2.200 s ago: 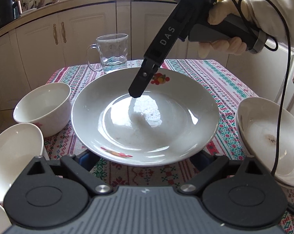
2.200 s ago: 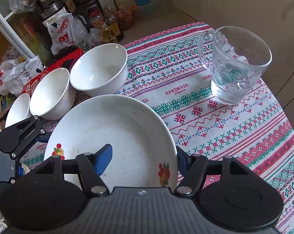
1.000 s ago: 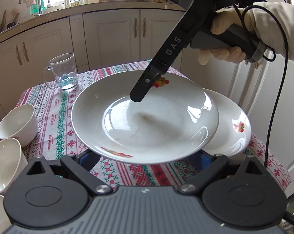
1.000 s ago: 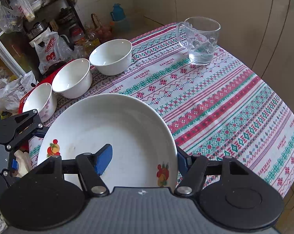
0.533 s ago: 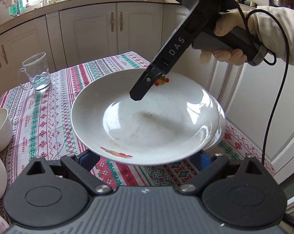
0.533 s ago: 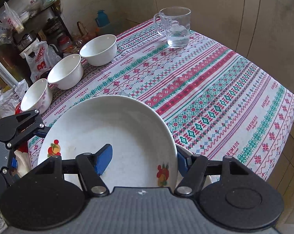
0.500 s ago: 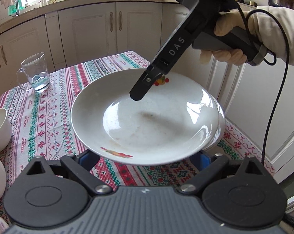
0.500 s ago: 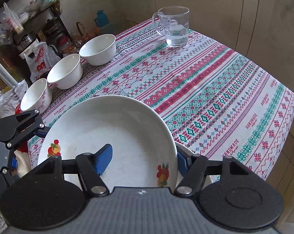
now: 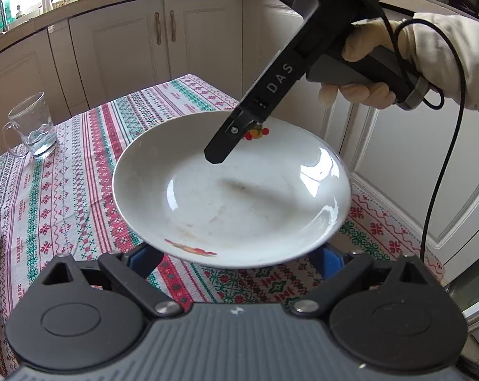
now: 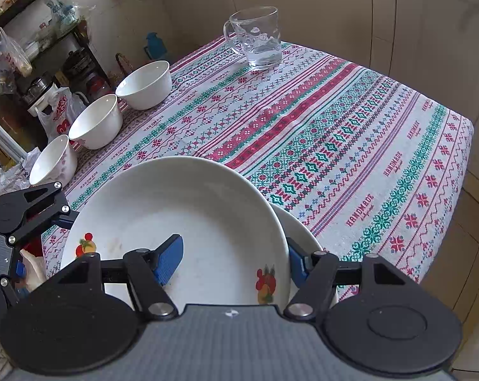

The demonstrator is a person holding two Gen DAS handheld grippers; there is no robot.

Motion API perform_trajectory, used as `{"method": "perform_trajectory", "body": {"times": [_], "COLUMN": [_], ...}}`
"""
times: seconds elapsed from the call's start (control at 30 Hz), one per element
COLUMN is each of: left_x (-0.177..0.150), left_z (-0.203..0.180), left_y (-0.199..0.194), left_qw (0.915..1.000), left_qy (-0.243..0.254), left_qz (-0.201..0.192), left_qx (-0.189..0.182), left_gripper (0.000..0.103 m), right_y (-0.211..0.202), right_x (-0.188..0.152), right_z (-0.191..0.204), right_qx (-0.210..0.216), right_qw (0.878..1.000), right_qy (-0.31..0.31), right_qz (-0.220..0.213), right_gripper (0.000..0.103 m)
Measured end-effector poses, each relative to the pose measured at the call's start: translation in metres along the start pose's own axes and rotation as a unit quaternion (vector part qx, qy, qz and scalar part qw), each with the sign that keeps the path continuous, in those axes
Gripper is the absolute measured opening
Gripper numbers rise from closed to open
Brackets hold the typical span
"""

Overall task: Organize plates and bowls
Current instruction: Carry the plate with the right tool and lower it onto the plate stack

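My way across the tablecloth [image 10: 319, 133] is open; bowls [image 10: 96, 120] line its left edge, glass mug [image 10: 258, 36] at far corner.
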State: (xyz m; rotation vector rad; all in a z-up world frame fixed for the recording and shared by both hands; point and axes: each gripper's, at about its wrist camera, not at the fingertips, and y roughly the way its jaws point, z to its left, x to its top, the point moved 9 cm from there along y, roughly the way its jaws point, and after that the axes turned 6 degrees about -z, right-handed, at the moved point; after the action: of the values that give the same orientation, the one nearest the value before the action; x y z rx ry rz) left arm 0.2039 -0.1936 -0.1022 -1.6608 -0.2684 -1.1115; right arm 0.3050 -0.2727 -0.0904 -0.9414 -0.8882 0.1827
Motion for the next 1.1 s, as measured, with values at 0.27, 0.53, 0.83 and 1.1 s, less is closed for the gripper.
{"method": "perform_trajectory", "body": {"times": [0.27, 0.53, 0.83, 1.1], "left_x": [0.001, 0.002, 0.004, 0.005], "left_z": [-0.004, -0.001, -0.003, -0.004], "left_y": [0.01, 0.01, 0.004, 0.003], "left_qw": [0.9994, 0.9978, 0.9968, 0.9964], "left_qy": [0.003, 0.023, 0.029, 0.026], "left_qz": [0.024, 0.041, 0.034, 0.031], "left_qx": [-0.024, -0.048, -0.066, -0.074], "left_gripper": [0.097, 0.097, 0.097, 0.097], "right_y": [-0.002, -0.006, -0.01, -0.018], "right_x": [-0.013, -0.015, -0.021, -0.029], "right_z": [-0.011, -0.014, -0.011, -0.009], "right_qx": [0.003, 0.007, -0.014, -0.032], "right_qw": [1.0, 1.0, 1.0, 0.999], "right_qy": [0.016, 0.021, 0.012, 0.014], "right_qz": [-0.009, -0.02, -0.009, -0.004], "right_gripper": [0.073, 0.073, 0.074, 0.078]}}
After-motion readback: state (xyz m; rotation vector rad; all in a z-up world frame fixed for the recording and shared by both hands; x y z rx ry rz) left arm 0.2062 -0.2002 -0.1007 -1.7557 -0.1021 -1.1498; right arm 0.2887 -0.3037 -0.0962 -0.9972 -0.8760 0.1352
